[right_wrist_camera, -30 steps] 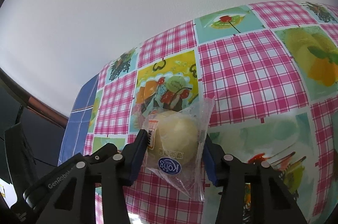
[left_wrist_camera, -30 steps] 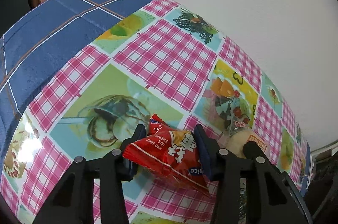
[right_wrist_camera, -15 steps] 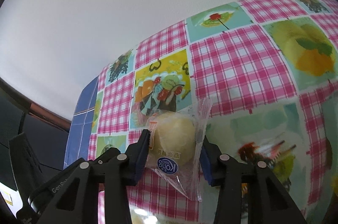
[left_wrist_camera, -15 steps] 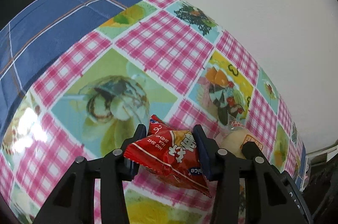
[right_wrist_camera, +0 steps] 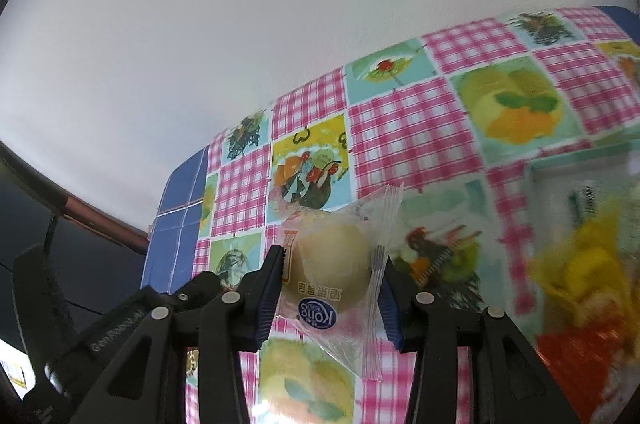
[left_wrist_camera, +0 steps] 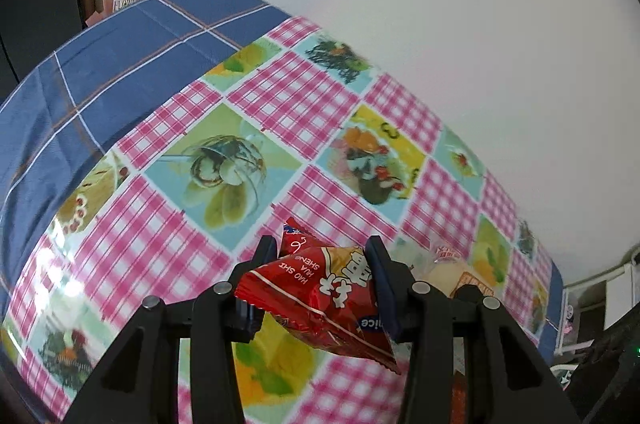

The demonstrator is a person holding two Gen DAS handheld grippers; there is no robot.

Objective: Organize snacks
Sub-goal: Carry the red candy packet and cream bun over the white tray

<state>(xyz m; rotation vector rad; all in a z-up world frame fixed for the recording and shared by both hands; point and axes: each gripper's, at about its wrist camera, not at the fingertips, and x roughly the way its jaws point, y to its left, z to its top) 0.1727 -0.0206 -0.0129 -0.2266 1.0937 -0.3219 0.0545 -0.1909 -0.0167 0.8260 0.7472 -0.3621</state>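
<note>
Two snacks lifted clear of the tablecloth (left_wrist_camera: pixel 320 112), neither yet placed.

Your left gripper (left_wrist_camera: pixel 322 276) is clamped on the red snack packet (left_wrist_camera: pixel 320 300); your right gripper (right_wrist_camera: pixel 329 278) is clamped on the clear-wrapped bun (right_wrist_camera: pixel 332 264). Both hang above the table. A blurred clear container (right_wrist_camera: pixel 580 224) with yellow and red packets sits at right; judge it the destination. Depositing both items remains.

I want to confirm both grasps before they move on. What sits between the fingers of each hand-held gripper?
Left wrist view: a red snack packet fills the left hand-held gripper. Right wrist view: a clear-wrapped round bun fills the right hand-held gripper.
</note>
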